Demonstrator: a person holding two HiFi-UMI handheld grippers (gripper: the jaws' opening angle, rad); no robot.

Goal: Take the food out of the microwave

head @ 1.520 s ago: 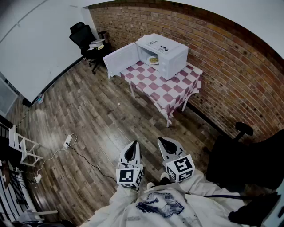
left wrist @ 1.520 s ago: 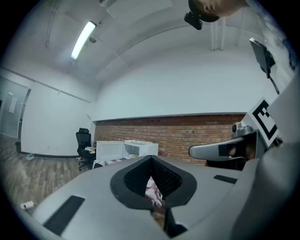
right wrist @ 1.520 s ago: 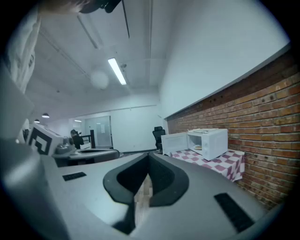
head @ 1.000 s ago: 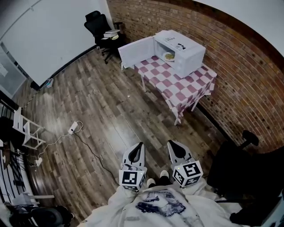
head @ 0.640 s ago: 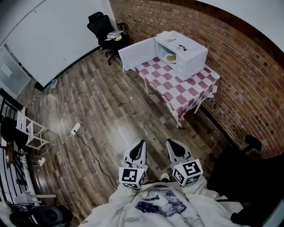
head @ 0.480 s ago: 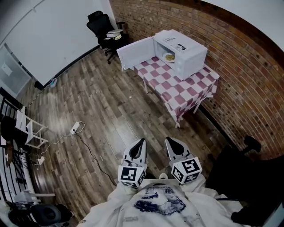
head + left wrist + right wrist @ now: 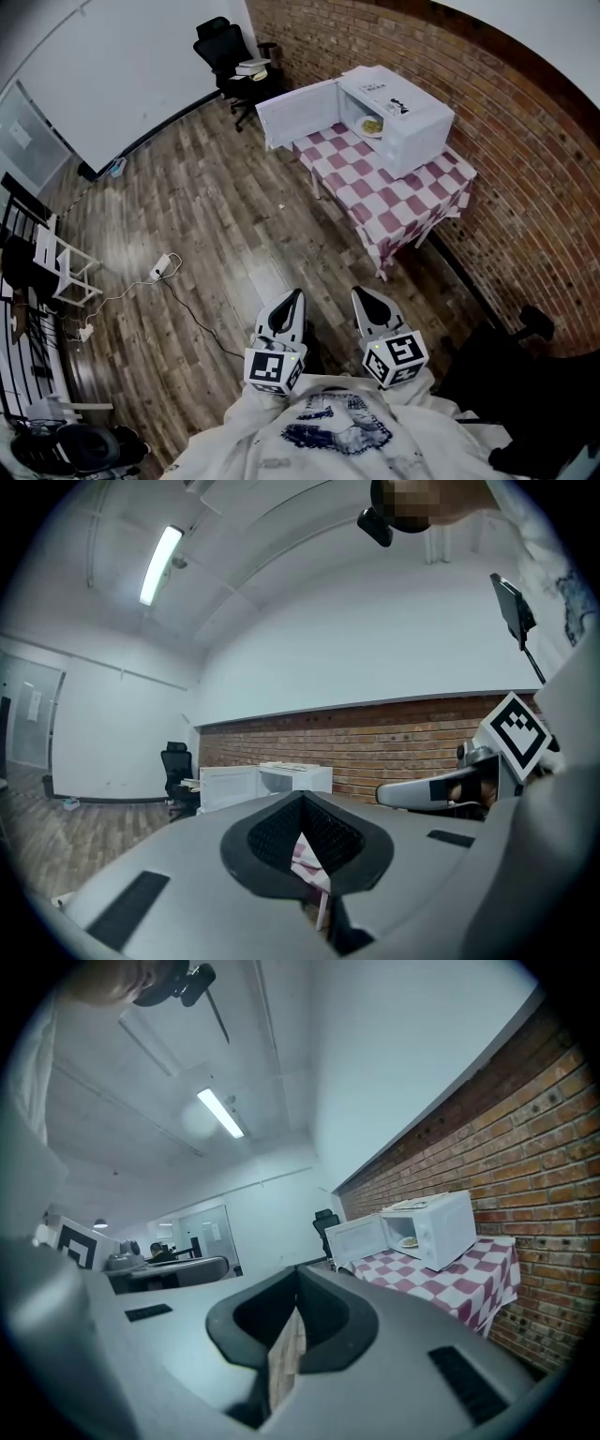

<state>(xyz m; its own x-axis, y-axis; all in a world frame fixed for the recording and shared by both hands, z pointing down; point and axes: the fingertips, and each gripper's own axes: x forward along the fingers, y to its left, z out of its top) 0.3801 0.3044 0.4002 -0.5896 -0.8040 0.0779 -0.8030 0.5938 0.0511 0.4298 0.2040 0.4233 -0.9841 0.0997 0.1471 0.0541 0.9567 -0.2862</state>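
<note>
At one o'clock, a smooth white microwave [image 7: 405, 111] sits on checked cloth [image 7: 398, 197], rough brick wall [image 7: 525, 141] behind; the wood-plank floor [image 7: 206, 225] shows a slight sheen.

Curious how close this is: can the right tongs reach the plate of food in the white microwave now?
Probably not yet. The right tongs sit shut near the person's body, with wooden floor before the checked table. The white microwave stands open, so nothing blocks the plate of food.

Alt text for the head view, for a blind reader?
A white microwave, door open with a plate of food inside, sits on a red-and-white checked table against a brick wall, across a wooden floor. At the bottom, the left gripper and right gripper point toward it, both shut and empty.
</note>
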